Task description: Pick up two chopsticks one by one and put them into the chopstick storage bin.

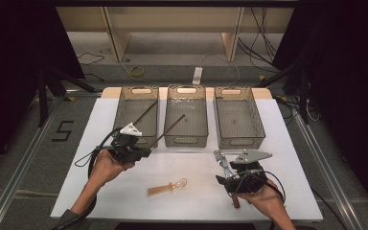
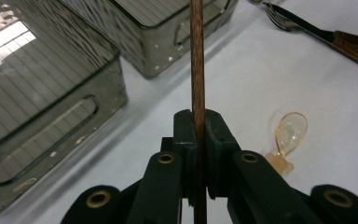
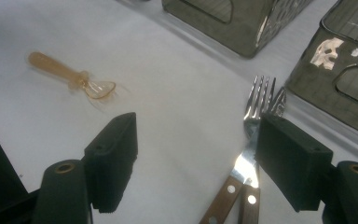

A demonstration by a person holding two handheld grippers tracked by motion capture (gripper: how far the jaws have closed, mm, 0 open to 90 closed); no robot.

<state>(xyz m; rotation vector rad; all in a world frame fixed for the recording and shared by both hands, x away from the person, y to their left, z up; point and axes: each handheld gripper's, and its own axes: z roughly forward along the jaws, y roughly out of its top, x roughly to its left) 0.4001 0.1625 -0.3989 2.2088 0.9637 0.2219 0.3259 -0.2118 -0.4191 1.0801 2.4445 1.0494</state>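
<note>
Fingers (image 2: 186, 140) of left gripper (image 2: 196, 135) clamp chopstick (image 2: 196, 60), pointing toward bins.

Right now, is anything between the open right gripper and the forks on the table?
Nothing visible. The right gripper is open just above the forks, whose wooden handles lie between its jaws on the white table.

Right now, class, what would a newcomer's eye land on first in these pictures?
Three grey bins in a row at the table's far edge. In front, the left gripper clamps a brown chopstick pointing towards them, while the open right gripper hovers over wooden-handled forks. An amber spoon lies between.
</note>
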